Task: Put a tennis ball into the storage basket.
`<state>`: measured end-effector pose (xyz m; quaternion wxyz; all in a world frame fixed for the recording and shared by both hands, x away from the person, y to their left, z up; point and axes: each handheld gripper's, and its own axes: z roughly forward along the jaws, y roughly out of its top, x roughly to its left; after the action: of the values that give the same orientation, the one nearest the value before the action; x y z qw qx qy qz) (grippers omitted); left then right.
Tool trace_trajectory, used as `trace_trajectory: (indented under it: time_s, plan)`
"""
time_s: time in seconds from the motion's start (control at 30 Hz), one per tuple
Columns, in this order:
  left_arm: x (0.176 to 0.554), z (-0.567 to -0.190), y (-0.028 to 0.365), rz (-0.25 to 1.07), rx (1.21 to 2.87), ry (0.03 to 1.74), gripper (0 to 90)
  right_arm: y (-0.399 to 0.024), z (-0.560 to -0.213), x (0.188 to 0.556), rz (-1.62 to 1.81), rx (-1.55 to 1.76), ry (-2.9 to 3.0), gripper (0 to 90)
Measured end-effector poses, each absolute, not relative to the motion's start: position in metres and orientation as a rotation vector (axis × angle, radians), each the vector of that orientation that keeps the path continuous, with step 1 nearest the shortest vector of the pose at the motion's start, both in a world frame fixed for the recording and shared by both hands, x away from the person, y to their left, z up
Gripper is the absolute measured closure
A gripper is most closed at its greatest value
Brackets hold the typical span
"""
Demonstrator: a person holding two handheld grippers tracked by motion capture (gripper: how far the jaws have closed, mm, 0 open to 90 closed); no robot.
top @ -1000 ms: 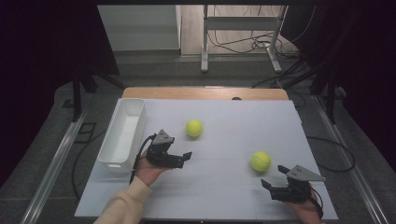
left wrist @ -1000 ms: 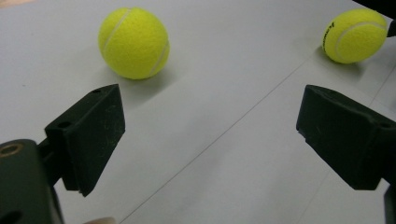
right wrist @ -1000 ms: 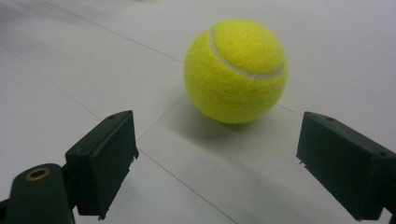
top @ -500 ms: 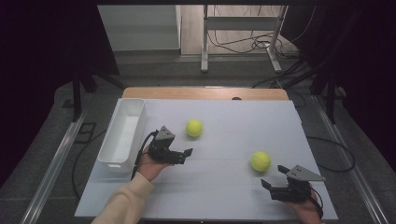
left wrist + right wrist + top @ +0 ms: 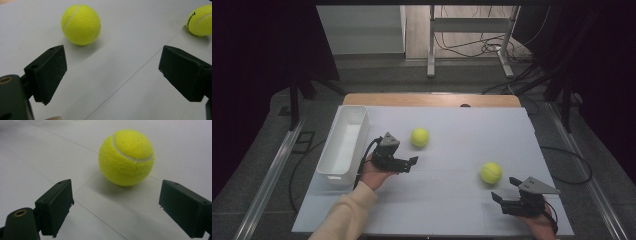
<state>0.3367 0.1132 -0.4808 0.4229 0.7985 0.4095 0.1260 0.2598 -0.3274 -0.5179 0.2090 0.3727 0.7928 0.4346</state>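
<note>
Both grippers stand with jaws wide apart and empty: left gripper (image 5: 411, 162) just right of the white bin (image 5: 343, 145), 2 tennis balls (image 5: 420, 137) (image 5: 491, 172) farther right, right gripper (image 5: 502, 200) beyond them.

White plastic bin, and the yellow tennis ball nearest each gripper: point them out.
White plastic bin (image 5: 333, 159), high view, on its left rim.
Yellow tennis ball near left gripper (image 5: 420, 137), high view, on its middle.
Yellow tennis ball near right gripper (image 5: 126, 157), right gripper view, on its felt front.

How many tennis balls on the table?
2. One tennis ball just ahead of the left claw, beside the white bin; the other ball ahead of the right claw.
</note>
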Motion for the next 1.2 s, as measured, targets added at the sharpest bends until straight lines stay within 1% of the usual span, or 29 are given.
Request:
trace_trajectory:
  time_s: [0.73, 1.2]
  plan:
    - [0.362, -0.481, 0.102, 0.329, 2.036, 1.052, 8.7, -0.328, -0.518, 0.260, 1.208, 1.037, 2.208, 12.7]
    - [0.376, -0.471, 0.089, 0.349, 2.069, 1.036, 8.7, -0.328, -0.519, 0.261, 1.212, 1.035, 2.208, 12.7]
